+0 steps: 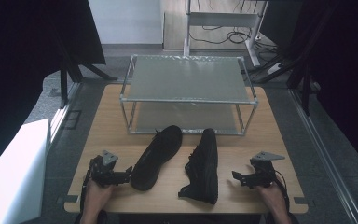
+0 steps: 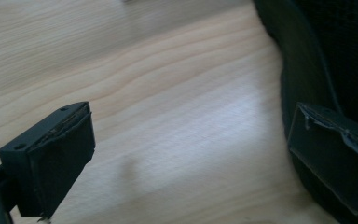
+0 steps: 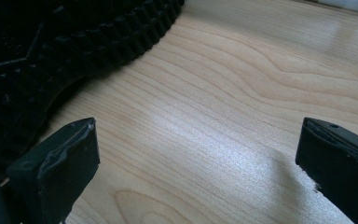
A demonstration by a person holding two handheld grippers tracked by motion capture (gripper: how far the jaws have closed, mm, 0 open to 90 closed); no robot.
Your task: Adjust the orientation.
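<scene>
Two black shoes lie on the wooden table (image 1: 107, 121). The left shoe (image 1: 157, 156) lies tilted, toe toward the rack. The right shoe (image 1: 204, 165) lies on its side, sole facing right. My left gripper (image 1: 126, 175) rests near the table's front left, open, its tips close to the left shoe's heel (image 2: 307, 70). One left fingertip (image 2: 335, 158) sits right beside that heel. My right gripper (image 1: 237, 178) rests at the front right, open, pointing at the right shoe's treaded sole (image 3: 51, 51). Bare wood (image 3: 214, 116) lies between its jaws.
A two-tier metal rack (image 1: 189, 93) with frosted shelves stands at the back of the table. A white box (image 1: 14, 172) sits off the table's left side. Desk legs and cables (image 1: 233, 32) lie beyond the rack. Black stands flank both sides.
</scene>
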